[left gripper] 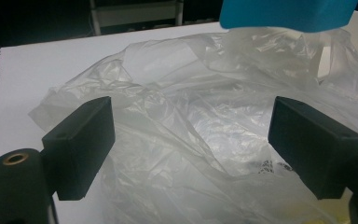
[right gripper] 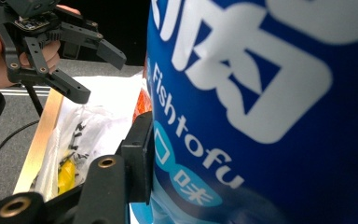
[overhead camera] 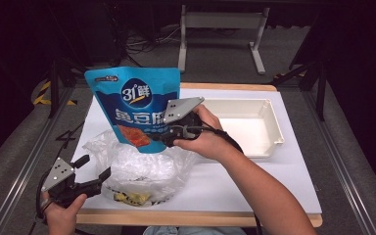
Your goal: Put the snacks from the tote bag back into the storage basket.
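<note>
Blue snack pouch (overhead camera: pixel 136 107) hangs upright at centre frame, clamped in our right gripper (overhead camera: pixel 169 131) just above the crumpled clear plastic bag (overhead camera: pixel 137 169). Our left gripper (overhead camera: pixel 89 172), at lower left, stands with jaws wide apart beside the bag's rim, pinching nothing. We judge the pouch is being drawn out of the bag; next it must clear the loose plastic and travel right. White tray (overhead camera: pixel 274 128) waits at right of the surface (overhead camera: pixel 254 181), with bare room between; the near wooden edge sits close under the bag.
</note>
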The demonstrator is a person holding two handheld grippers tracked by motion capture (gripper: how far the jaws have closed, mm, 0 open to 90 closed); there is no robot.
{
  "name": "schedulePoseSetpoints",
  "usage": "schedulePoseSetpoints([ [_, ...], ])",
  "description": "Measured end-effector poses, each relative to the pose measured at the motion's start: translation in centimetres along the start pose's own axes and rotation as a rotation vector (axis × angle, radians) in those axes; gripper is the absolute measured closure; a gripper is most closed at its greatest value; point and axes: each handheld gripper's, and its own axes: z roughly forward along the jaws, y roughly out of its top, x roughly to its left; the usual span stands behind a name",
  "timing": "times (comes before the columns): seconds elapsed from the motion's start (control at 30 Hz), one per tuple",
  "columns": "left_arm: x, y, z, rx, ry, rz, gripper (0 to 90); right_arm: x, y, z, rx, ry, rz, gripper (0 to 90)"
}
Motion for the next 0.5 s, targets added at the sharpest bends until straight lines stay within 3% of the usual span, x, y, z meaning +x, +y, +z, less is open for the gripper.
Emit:
schedulePoseSetpoints([
  [0.5, -0.1, 0.0, 0.2, 0.001, 0.003, 0.002, 15.5, -2.8, -1.7, -4.3, 0.003, -0.088, 0.043, 51.6],
])
